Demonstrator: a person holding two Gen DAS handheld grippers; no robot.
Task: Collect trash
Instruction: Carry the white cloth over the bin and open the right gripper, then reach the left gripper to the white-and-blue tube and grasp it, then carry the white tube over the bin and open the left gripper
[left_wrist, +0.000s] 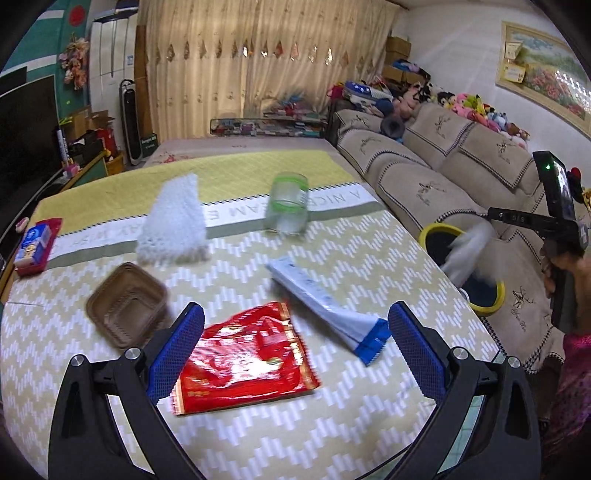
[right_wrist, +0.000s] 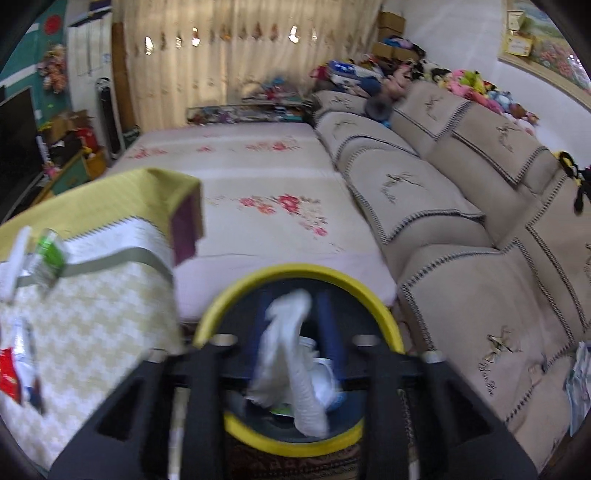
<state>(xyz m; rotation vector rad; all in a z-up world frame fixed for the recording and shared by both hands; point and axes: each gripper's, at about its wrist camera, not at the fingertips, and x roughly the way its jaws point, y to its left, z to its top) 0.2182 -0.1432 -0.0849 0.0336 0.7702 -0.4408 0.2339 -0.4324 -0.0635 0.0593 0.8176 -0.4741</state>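
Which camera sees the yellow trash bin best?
The right wrist view: the yellow trash bin fills the middle, seen from above with trash inside. The left wrist view shows only part of it beside the table, behind blurred white trash.

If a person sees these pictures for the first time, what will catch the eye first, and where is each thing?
First, the shiny red foil wrapper on the zigzag-patterned tablecloth, lying between the open blue-padded fingers of the left gripper. Next, the crumpled white tissue between the fingers of the right gripper, above the yellow-rimmed black trash bin beside the table. Behind the wrapper lie a brown plastic tray and a white-and-blue tube.
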